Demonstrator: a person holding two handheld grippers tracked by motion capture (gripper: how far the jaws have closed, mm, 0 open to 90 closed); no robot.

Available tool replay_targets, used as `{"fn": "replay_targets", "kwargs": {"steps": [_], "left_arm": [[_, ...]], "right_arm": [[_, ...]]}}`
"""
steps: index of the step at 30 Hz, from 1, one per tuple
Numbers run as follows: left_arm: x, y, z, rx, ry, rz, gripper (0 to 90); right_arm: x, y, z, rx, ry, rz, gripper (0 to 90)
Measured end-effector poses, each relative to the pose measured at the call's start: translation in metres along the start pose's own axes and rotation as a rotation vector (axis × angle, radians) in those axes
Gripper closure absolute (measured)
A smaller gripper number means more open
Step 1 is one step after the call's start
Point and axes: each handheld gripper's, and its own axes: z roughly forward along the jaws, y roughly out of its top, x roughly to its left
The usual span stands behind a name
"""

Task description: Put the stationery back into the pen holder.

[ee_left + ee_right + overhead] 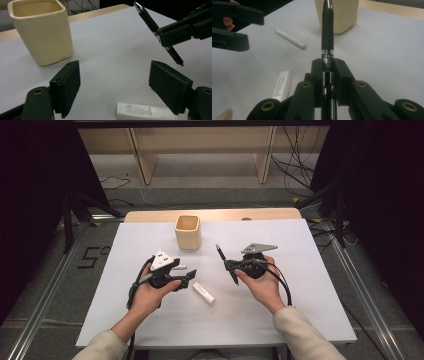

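The right gripper [327, 67] is clamped tight on a slim black plastic pen [327, 32], jaws pinching its mid-barrel, the tip rising ahead of the jaws toward the cream square ceramic cup [338, 15] just beyond. That pen looks light, stiff and smooth, so it could swivel in the pads; a hold near the middle, as here, seems the safest bet. The right hand [260, 282] carries it tilted, pen angled up and away. Over on the other side, the left gripper [120, 82] stands open with nothing between its jaws, hovering above the white sheet [300, 310]. A white rectangular tube [142, 111] lies just beneath its jaws, and a white chalk-like stick [290, 38] rests nearby.
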Motion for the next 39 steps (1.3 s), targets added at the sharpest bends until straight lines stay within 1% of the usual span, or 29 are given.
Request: {"fn": "replay_targets", "kwargs": {"steps": [2, 7, 14, 17, 23, 28, 30, 32, 34, 39], "left_arm": [[-0.001, 0.004, 0.005, -0.002, -0.001, 0.007, 26.2], [-0.007, 0.011, 0.014, -0.01, -0.017, 0.005, 27.6], [-0.014, 0.019, 0.024, -0.035, -0.046, -0.012, 30.3], [-0.015, 0.021, 0.029, -0.032, -0.058, -0.021, 31.8], [-0.018, 0.023, 0.037, -0.038, -0.087, -0.06, 36.4], [-0.021, 0.025, 0.044, -0.045, -0.111, -0.088, 41.9], [-0.021, 0.025, 0.046, -0.044, -0.116, -0.096, 42.7], [-0.021, 0.024, 0.047, -0.047, -0.122, -0.113, 45.7], [-0.02, 0.024, 0.048, -0.051, -0.129, -0.125, 46.9], [-0.019, 0.024, 0.048, -0.081, -0.145, -0.153, 58.6]], "right_arm": [[0.001, 0.0, 0.0, -0.001, 0.003, -0.002, 79.9], [0.005, 0.0, 0.003, -0.007, 0.014, -0.009, 79.9], [0.01, 0.0, 0.007, -0.008, 0.027, -0.025, 79.9], [0.012, 0.0, 0.008, -0.012, 0.032, -0.029, 79.9], [0.015, -0.001, 0.01, -0.008, 0.044, -0.038, 79.9], [0.018, -0.001, 0.012, -0.005, 0.052, -0.046, 79.9], [0.019, -0.001, 0.012, -0.005, 0.055, -0.046, 79.9], [0.019, -0.001, 0.012, -0.007, 0.059, -0.048, 79.9], [0.02, -0.001, 0.012, -0.004, 0.059, -0.05, 79.9], [0.022, -0.001, 0.012, -0.011, 0.064, -0.056, 79.9]]}}
